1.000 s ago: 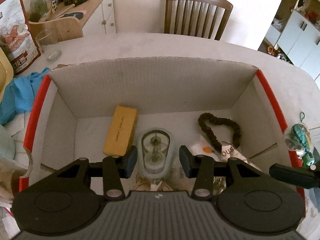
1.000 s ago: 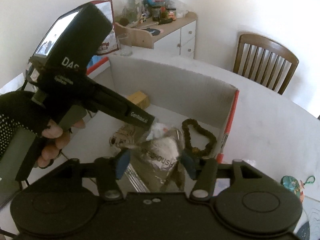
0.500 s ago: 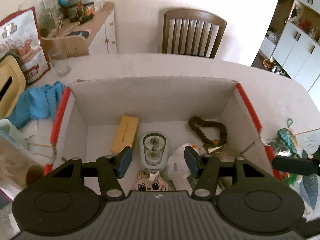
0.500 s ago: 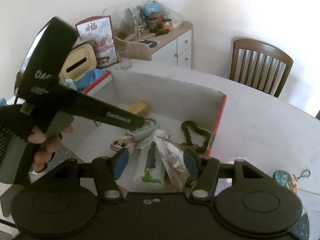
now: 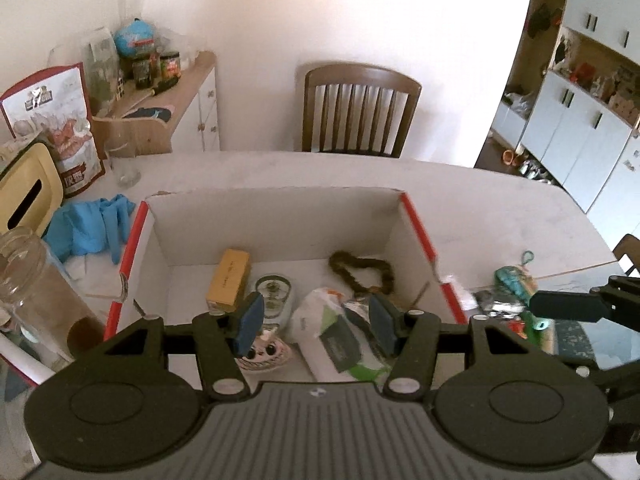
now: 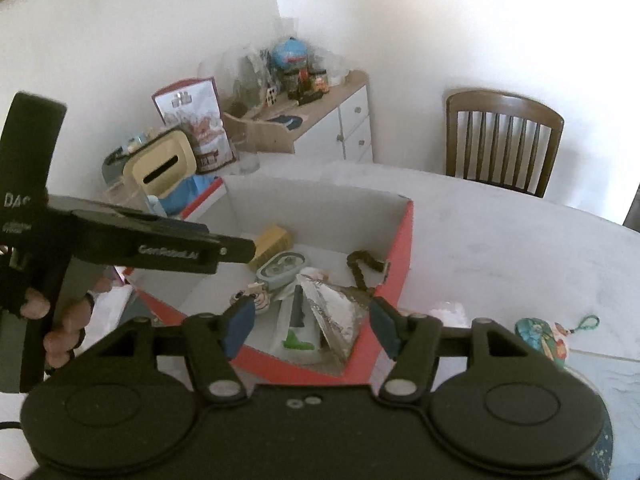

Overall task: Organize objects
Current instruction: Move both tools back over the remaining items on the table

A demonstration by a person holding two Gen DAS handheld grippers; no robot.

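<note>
A cardboard box with red edges holds a yellow carton, a clear oval case, a dark bead loop, a white packet, a foil bag and a cartoon-face item. My left gripper hovers over the box's near side, open, with nothing between its pads. In the right wrist view it reaches in from the left, held by a hand. My right gripper hangs above the box's near corner; its jaws are opening and grip nothing. A teal pouch lies on the table to the right of the box.
Left of the box lie a blue cloth, a glass jar, a yellow tissue box, a drinking glass and a snack bag. A wooden chair stands at the table's far side, beside a cluttered sideboard.
Both grippers have drawn back and up from inside the box, so the whole box and more of the room show. The left jaws have widened.
</note>
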